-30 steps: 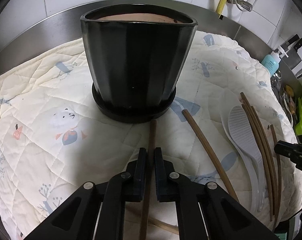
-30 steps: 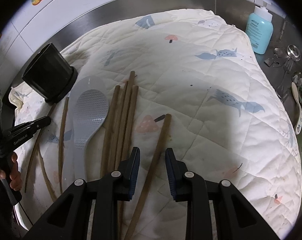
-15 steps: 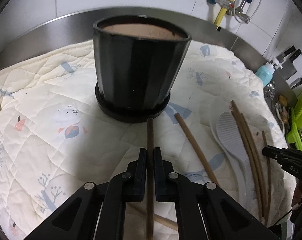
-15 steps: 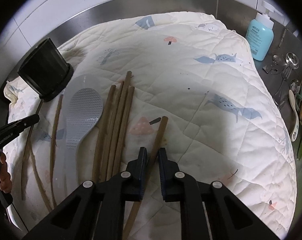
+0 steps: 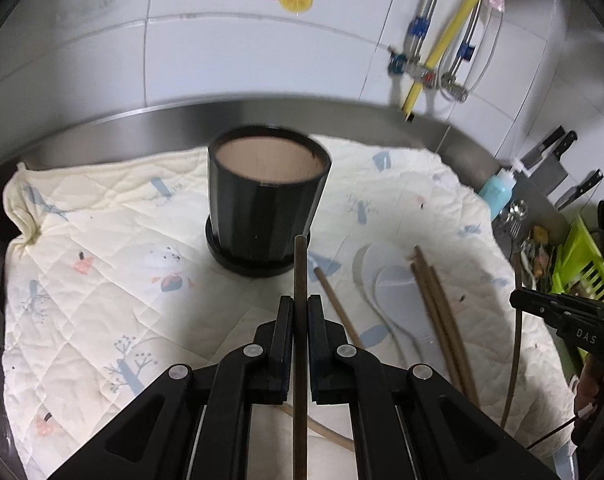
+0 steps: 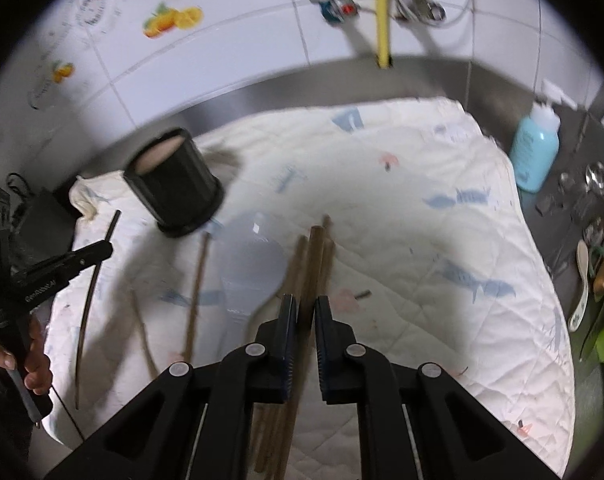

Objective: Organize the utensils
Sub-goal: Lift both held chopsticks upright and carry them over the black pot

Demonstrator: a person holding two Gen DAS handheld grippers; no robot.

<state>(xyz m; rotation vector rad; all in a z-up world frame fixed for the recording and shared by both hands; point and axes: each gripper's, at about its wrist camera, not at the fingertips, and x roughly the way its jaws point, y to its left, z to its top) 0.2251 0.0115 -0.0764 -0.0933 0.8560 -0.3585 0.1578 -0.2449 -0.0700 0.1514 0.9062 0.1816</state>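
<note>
Two chopsticks in clamped tools

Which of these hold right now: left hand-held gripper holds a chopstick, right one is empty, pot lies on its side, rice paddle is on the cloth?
1. The left hand-held gripper is shut on a chopstick. True.
2. The right hand-held gripper is empty. False: it is shut on a chopstick.
3. The black pot lies on its side. False: it stands upright on the cloth.
4. The rice paddle lies on the cloth. True.
</note>
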